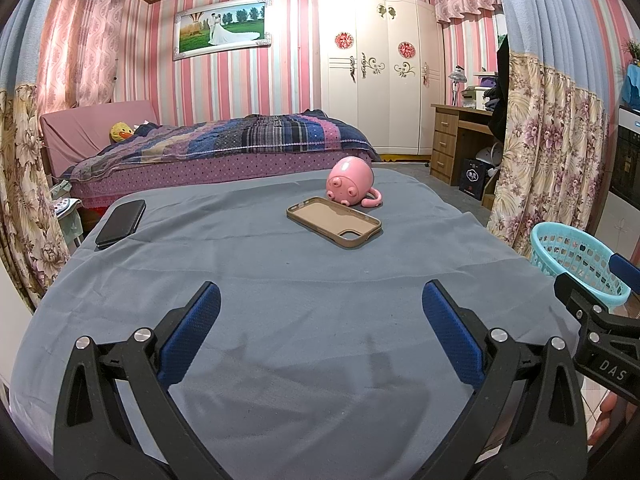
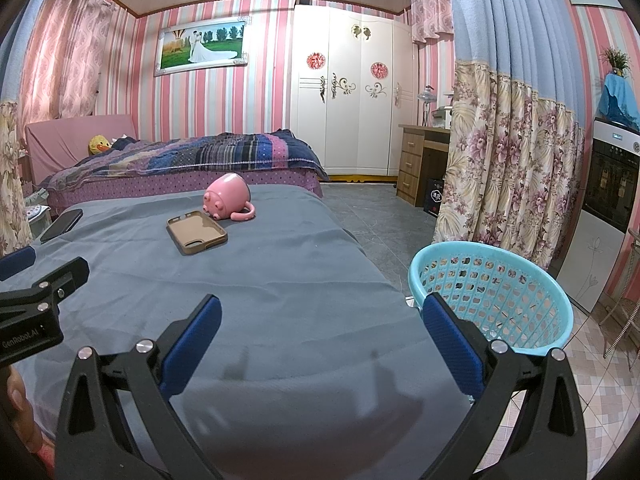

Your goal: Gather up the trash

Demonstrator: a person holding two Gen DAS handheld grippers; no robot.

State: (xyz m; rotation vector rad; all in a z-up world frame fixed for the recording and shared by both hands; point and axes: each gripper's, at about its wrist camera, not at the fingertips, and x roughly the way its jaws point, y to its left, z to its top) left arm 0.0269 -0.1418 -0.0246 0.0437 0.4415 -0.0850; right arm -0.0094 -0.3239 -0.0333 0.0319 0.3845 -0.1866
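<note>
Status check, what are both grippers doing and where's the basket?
Left hand-held gripper open, empty. Right hand-held gripper open, empty. Blue basket off the table's right edge. Phone case and pink mug ahead, untouched.

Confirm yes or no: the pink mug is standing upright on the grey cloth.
No. The pink mug lies tipped on its side on the grey cloth, behind the tan phone case.

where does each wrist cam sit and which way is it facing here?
Left wrist: rides on the left tool, facing across the grey-covered table toward the bed; right tool and fingertips at right edge.
Right wrist: rides on the right tool, same heading, over the table's right edge beside the basket; left tool at left edge.
Shared: phone case, pink mug, black phone.
</note>
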